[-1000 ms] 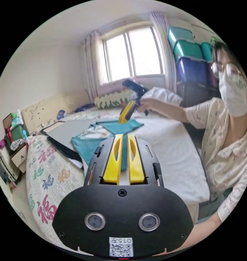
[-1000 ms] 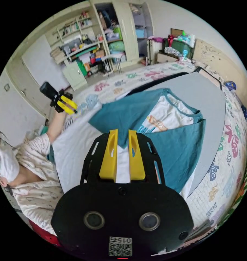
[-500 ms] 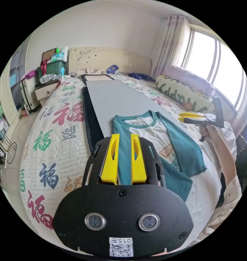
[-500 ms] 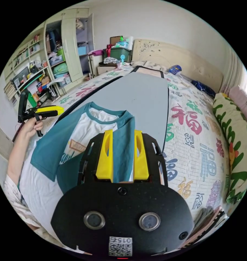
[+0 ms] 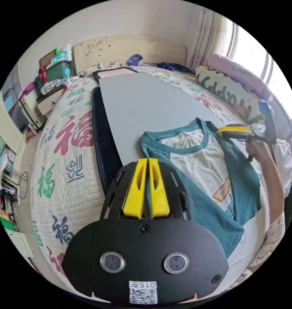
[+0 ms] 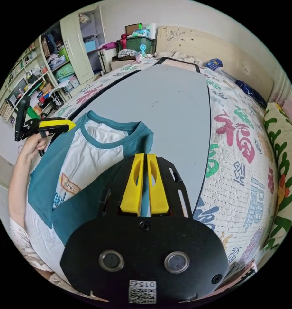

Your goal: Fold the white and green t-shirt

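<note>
Ahead of both pairs of tongs, the white and green t-shirt (image 5: 204, 167) lies face up on a grey board (image 5: 142, 106) spread over the bed (image 5: 62, 145), collar toward the headboard, its lower part apparently folded up over the body.

Handling, as a judgement: thin knit cotton, light, limp, not fragile; it will sag and drag wherever it is unsupported, and a single layer can slip from a shallow bite. The shoulder seams beside the collar, or the sleeve hems, look like the soundest points of hold, as the doubled fabric there gives the jaws something to grip.

Left tongs (image 5: 146, 188): jaws nearly together, with a strip of green cloth showing in the narrow gap at the shoulder on their side. They appear to pinch it, though contact on both jaws cannot be confirmed.

Right tongs (image 6: 143, 183): the same condition, jaws almost closed on a green strip at the opposite shoulder.

Pose: each tool is held low and roughly level over the garment, pointing inward from its own side. In the left gripper view the person's hand (image 5: 257, 149) grips the right handle, forearm extended along the shirt's far edge
</note>
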The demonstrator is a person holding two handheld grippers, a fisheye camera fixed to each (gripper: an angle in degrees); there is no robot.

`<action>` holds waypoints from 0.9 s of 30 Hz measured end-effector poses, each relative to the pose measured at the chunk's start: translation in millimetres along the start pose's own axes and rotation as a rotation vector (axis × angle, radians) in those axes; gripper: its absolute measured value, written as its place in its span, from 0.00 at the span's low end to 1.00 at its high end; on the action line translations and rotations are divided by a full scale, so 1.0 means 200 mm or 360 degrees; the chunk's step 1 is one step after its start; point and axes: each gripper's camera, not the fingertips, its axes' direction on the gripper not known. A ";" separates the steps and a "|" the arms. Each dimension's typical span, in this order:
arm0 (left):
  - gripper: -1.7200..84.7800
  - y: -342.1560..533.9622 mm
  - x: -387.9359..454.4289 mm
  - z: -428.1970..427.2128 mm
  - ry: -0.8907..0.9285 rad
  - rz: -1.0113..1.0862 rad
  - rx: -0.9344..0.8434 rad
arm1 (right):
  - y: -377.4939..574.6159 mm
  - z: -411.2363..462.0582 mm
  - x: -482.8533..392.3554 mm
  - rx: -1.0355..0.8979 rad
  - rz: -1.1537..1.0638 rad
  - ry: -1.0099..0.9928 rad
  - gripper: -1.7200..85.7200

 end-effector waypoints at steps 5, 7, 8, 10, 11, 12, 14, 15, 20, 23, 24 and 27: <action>0.02 0.32 0.11 -0.15 -0.0124 0.0153 0.0366 | 0.21 0.00 -0.03 0.0301 -0.0101 0.0016 0.01; 0.02 0.54 0.16 -0.29 -0.0142 0.0237 0.0547 | 0.37 -0.08 -0.05 0.0444 -0.0157 -0.0031 0.01; 0.02 0.73 0.21 -0.38 -0.0120 0.0333 0.0655 | 0.52 -0.15 -0.07 0.0539 -0.0208 -0.0062 0.01; 0.02 1.07 0.30 -0.51 -0.0084 0.0513 0.0776 | 0.78 -0.24 -0.11 0.0652 -0.0304 -0.0100 0.01; 0.02 1.33 0.36 -0.58 -0.0063 0.0641 0.0842 | 0.99 -0.30 -0.13 0.0727 -0.0375 -0.0108 0.01; 0.02 1.47 0.39 -0.60 -0.0054 0.0696 0.0863 | 1.10 -0.32 -0.15 0.0759 -0.0409 -0.0109 0.01; 0.02 2.02 0.47 -0.62 0.0063 0.0861 0.0841 | 1.56 -0.31 -0.18 0.0742 -0.0496 -0.0143 0.01; 0.02 2.16 0.48 -0.61 0.0101 0.0900 0.0821 | 1.66 -0.28 -0.18 0.0706 -0.0505 -0.0166 0.01; 0.02 3.09 0.58 -0.31 0.0050 0.0979 0.0734 | 2.38 0.18 -0.17 0.0455 -0.0578 -0.0470 0.01; 0.02 3.27 0.57 -0.20 -0.0058 0.0915 0.0757 | 2.46 0.42 -0.16 0.0399 -0.0576 -0.0315 0.01; 0.02 3.28 0.56 -0.18 -0.0049 0.0911 0.0750 | 2.46 0.45 -0.16 0.0396 -0.0573 -0.0310 0.01; 0.02 3.36 0.53 -0.14 -0.0015 0.0889 0.0770 | 2.47 0.52 -0.09 0.0488 -0.0548 -0.0319 0.01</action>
